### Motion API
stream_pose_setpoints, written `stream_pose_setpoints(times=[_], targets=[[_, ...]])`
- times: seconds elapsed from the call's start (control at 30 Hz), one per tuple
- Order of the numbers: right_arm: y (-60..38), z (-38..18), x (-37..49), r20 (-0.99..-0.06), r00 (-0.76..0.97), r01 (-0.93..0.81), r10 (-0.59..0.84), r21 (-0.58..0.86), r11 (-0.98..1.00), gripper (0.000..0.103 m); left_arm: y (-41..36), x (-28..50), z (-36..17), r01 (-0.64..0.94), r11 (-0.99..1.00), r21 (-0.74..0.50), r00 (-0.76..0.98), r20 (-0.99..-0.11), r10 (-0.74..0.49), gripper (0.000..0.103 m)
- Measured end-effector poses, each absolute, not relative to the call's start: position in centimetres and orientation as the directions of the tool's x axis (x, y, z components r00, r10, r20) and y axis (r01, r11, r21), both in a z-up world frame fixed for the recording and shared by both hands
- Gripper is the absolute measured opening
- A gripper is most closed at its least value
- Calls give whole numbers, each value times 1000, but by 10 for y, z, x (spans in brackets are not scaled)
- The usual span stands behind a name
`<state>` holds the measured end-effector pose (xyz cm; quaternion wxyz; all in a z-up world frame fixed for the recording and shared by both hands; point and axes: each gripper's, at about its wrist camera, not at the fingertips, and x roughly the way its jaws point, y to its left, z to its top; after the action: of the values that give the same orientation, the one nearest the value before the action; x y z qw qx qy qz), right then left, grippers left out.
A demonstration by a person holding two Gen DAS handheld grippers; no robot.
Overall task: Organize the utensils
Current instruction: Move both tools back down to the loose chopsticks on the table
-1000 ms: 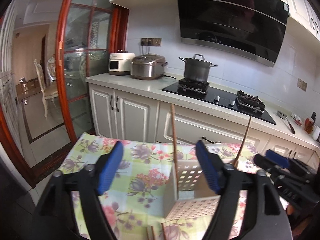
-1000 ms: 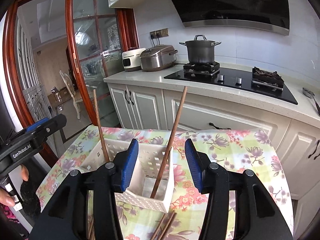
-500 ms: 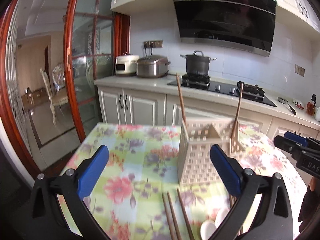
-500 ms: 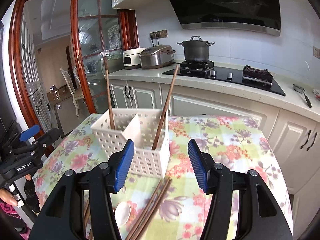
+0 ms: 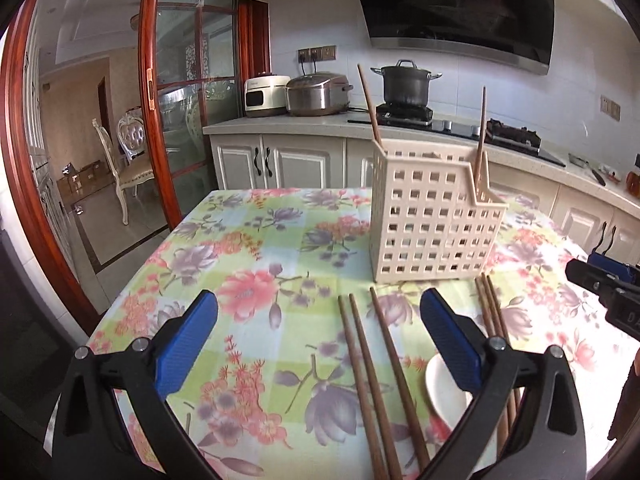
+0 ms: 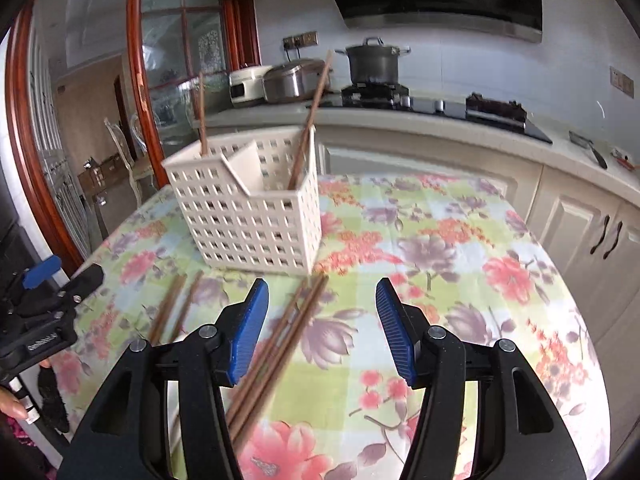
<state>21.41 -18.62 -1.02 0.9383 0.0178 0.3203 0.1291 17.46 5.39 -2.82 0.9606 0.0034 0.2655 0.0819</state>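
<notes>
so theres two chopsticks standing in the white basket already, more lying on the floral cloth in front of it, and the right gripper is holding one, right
Not quite: the right gripper holds nothing; its jaws are open and empty, as the right wrist view shows. Two chopsticks do stand in the white basket, and loose chopsticks lie on the floral cloth in front.

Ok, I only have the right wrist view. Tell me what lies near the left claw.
Observer: A white spoon lies flat beside the left claw, partly hidden by its right finger.
Operator: Count the loose chopsticks in front of it.
Observer: Three chopsticks lie side by side, pointing toward the basket.
Operator: Give me that claw's state.
Observer: It is wide open, holding nothing.
</notes>
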Motion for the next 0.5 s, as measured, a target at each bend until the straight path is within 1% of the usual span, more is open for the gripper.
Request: stream_pose_setpoints(times=[0.1,0.17,0.27,0.5], targets=[[-190,-30,224,-645,724,-192,242,149,970,52,53,175,-36,-157,985,70,838,-518,170,98],[-191,-40,230,-672,701,-169,239,168,971,44,53,175,-39,-164,983,88,833,-522,186,98],[-189,-52,238,-710,664,-143,235,188,972,36,55,178,-44,-167,981,95,823,-535,192,98],[-167,-66,247,-750,616,-159,241,181,971,30,66,180,-50,-189,979,81,802,-562,202,98]])
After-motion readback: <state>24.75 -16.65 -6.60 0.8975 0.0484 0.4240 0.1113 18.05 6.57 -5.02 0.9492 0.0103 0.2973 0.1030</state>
